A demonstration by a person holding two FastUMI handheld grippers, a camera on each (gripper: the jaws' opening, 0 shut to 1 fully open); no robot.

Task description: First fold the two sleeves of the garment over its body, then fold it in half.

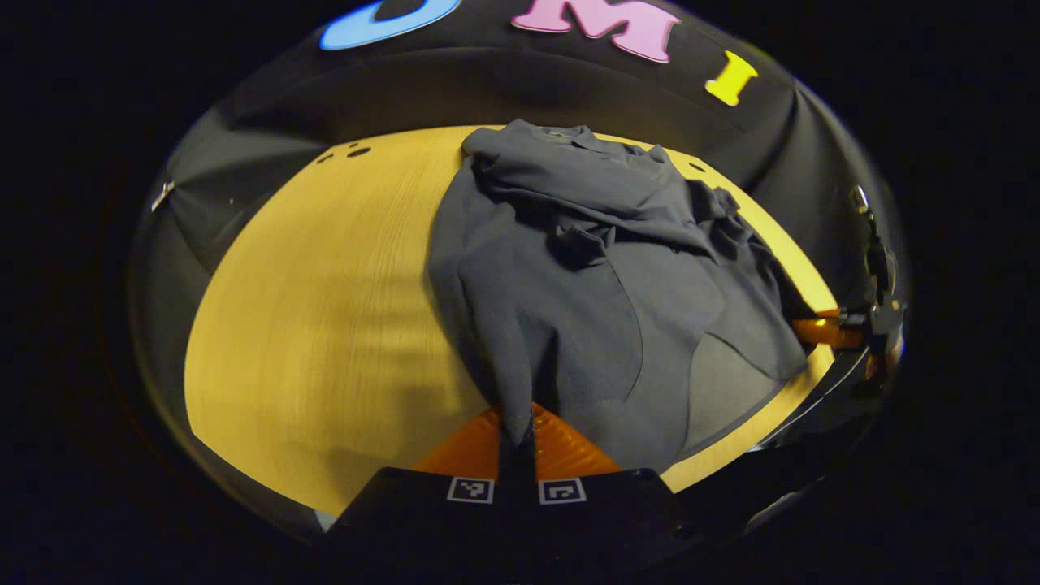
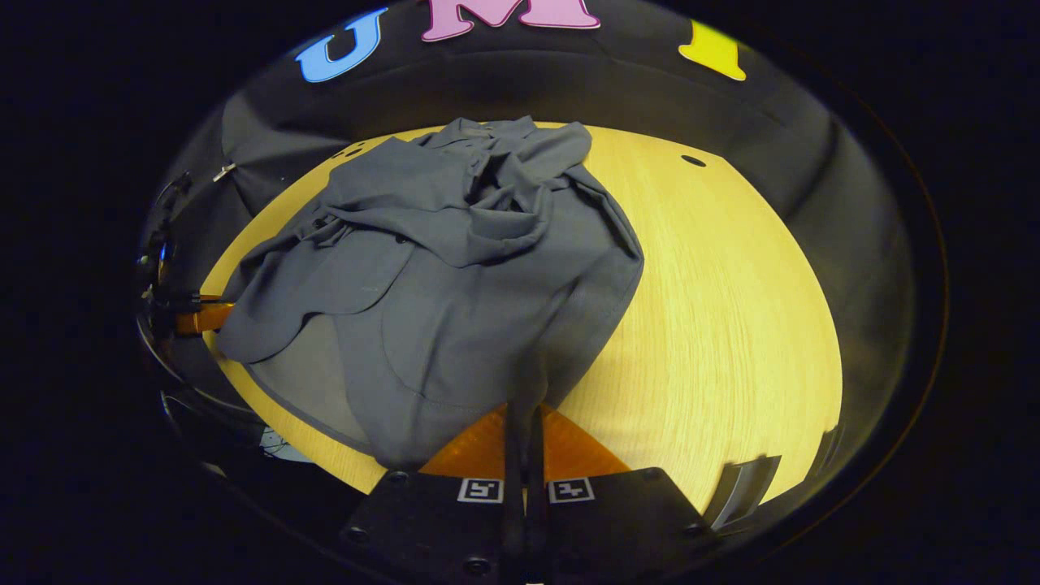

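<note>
While both grippers pinch the near hem, the dark grey garment (image 1: pixel 585 276) sits bunched on the round wooden table (image 1: pixel 325 309), its far part heaped toward the booth wall. Looking along the left gripper (image 1: pixel 517 443), the two fingers are clenched together with a fold of the hem caught between them. The right gripper (image 2: pixel 524 439) is the same story: fingers closed tight, cloth running straight down into the nip. At the far edge of each view the other gripper shows beside the table rim, so the two seem to hold opposite corners of the same hem.

The sleeves (image 2: pixel 455 207) look thrown across the body already, though crumpled rather than flat, so my read is that this is the fold in half, with the near hem to travel over toward the collar (image 1: pixel 561 134).

To do it well, both corners should rise together and keep the hem taut between them, or the middle will sag and drag. Carry high enough to clear that lumpy heap of sleeve cloth, then lay the hem down level with the collar edge. One hand racing ahead would leave a skewed fold. Let go only once the cloth rests on itself.
</note>
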